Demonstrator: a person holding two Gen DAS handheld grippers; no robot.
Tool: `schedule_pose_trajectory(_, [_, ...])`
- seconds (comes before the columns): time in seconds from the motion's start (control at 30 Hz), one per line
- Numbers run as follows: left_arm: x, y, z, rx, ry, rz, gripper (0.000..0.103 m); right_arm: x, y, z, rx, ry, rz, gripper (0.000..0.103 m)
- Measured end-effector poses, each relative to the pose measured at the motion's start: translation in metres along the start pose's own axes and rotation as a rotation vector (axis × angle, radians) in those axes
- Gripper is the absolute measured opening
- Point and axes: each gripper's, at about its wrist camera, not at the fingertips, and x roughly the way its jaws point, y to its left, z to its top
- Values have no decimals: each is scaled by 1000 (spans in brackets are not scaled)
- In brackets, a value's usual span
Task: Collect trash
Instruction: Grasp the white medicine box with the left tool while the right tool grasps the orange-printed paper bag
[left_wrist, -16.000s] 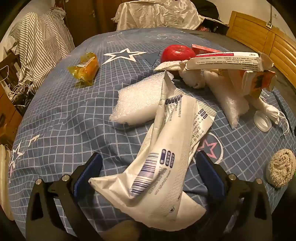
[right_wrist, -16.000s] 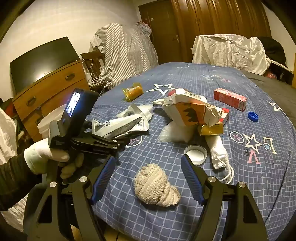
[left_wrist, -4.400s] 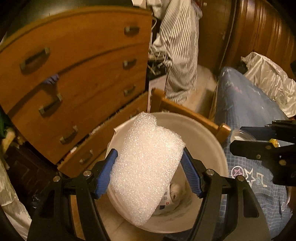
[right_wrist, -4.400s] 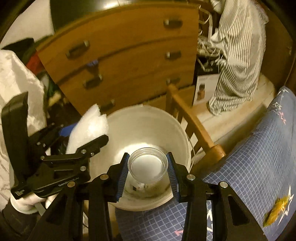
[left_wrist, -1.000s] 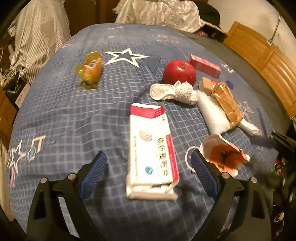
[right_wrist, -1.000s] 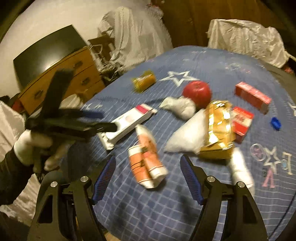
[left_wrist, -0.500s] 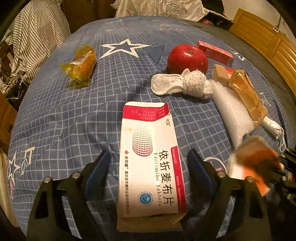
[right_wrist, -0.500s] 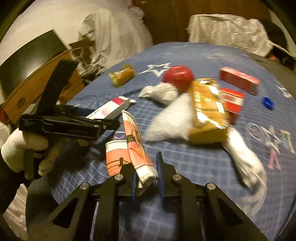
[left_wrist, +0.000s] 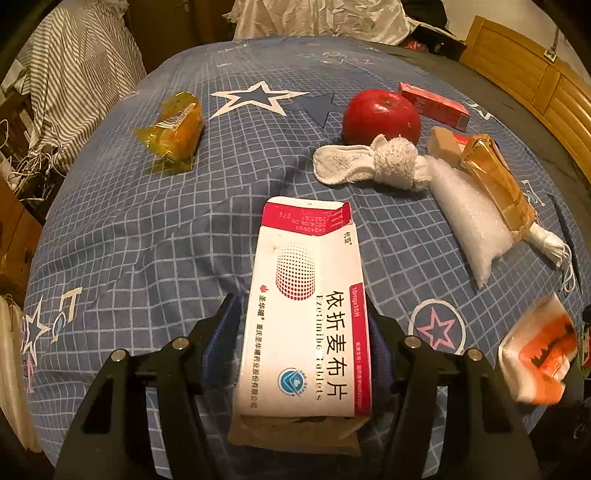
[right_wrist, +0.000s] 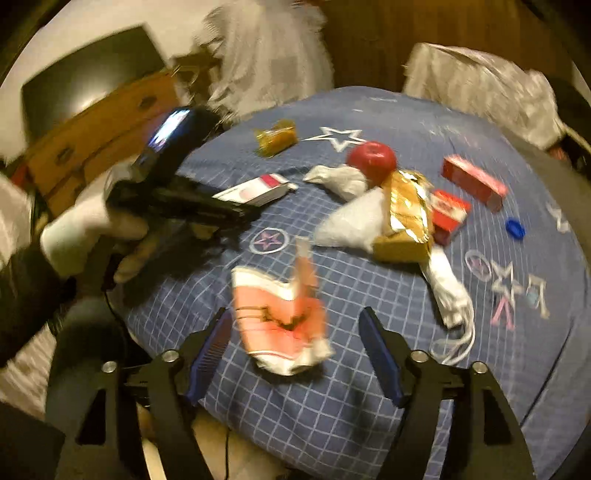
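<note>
My left gripper (left_wrist: 301, 334) is shut on a white and red tablet box (left_wrist: 308, 295), its pads pressed on both long sides, low over the blue checked bedspread (left_wrist: 122, 243). The same box (right_wrist: 255, 192) shows in the right wrist view, held by the left gripper. My right gripper (right_wrist: 295, 332) is open, its jaws wide apart. A crumpled orange and white carton (right_wrist: 280, 317) lies between them on the bed, blurred; it also shows at the right edge of the left wrist view (left_wrist: 535, 354).
On the bed lie a yellow snack packet (left_wrist: 171, 129), a red apple (left_wrist: 380, 114), a rolled white cloth (left_wrist: 373, 164), bubble wrap (left_wrist: 469, 225), a gold wrapper (left_wrist: 498, 184), red boxes (left_wrist: 432, 105) and a blue cap (right_wrist: 515, 229). A wooden dresser (right_wrist: 92, 136) stands left.
My left gripper has closed on the tablet box. My right gripper, shut on the orange carton half a second ago, has opened and the carton now sits loose between its jaws.
</note>
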Motion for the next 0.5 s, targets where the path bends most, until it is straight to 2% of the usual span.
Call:
schedule_pose_trajectory(0.1, [-1, 1, -3, -2, -2, -3, 62, 15, 8, 4, -53, 51, -51, 81])
schedule_pose_trajectory(0.3, [-1, 3, -4, -5, -2, -4, 62, 26, -20, 10, 73, 35, -85, 81])
schedule_pose_trajectory(0.37, [-1, 4, -5, -6, -6, -3, 62, 26, -23, 8, 80, 26, -92, 81])
schedule_pose_trajectory(0.47, [-1, 2, -6, -7, -17, 5, 62, 33, -19, 1, 54, 50, -83, 72])
schedule_pose_trajectory(0.5, [-1, 1, -8, -3, -23, 10, 62, 37, -20, -1, 51, 61, -88, 72])
